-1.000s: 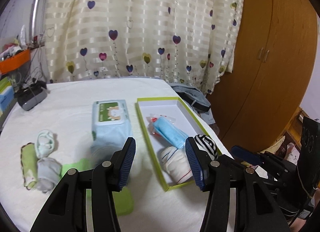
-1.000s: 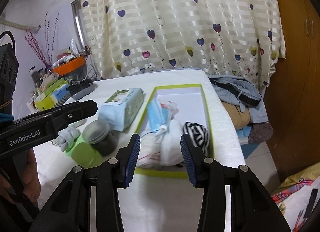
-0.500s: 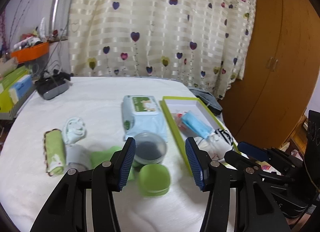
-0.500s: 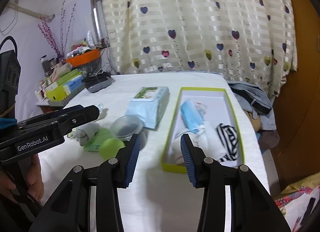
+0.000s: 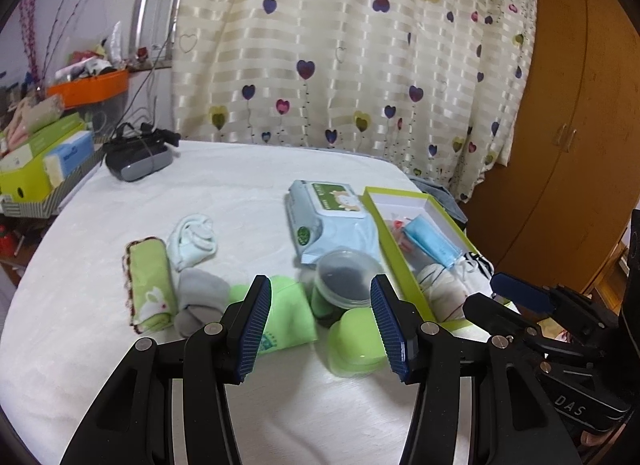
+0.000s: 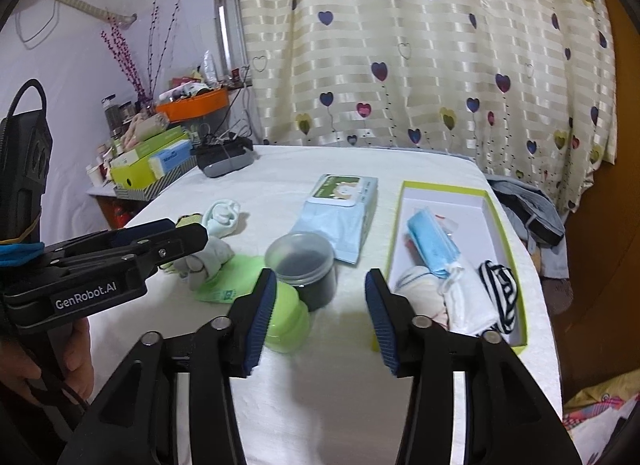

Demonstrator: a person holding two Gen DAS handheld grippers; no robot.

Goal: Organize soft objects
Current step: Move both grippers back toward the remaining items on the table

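A green-rimmed box (image 5: 396,253) (image 6: 394,233) holds a blue mask pack (image 6: 430,243), a white rolled cloth (image 6: 460,301) and a striped sock (image 6: 500,285). Left of it on the white table lie a green cloth (image 5: 286,317), a grey sock (image 5: 200,297), a mint sock (image 5: 194,239) and a rolled rabbit towel (image 5: 150,285). My left gripper (image 5: 319,283) hovers open above the green cloth and a dark jar (image 5: 346,281), gripping nothing. My right gripper (image 6: 321,277) hangs between jar and box, its jaws opening with nothing between them.
A wipes pack (image 5: 336,221) lies behind the jar and a green lid (image 5: 356,341) in front of it. A black device (image 5: 138,161) sits at the far left corner. Boxes (image 5: 36,165) crowd a side shelf. Clothes (image 6: 528,205) and a wardrobe (image 5: 560,145) stand to the right.
Both grippers drew back and leftward from the box, so the jar, lid and cloths now lie ahead of them. The right gripper's jaws stand wider. The left jaws kept their width.
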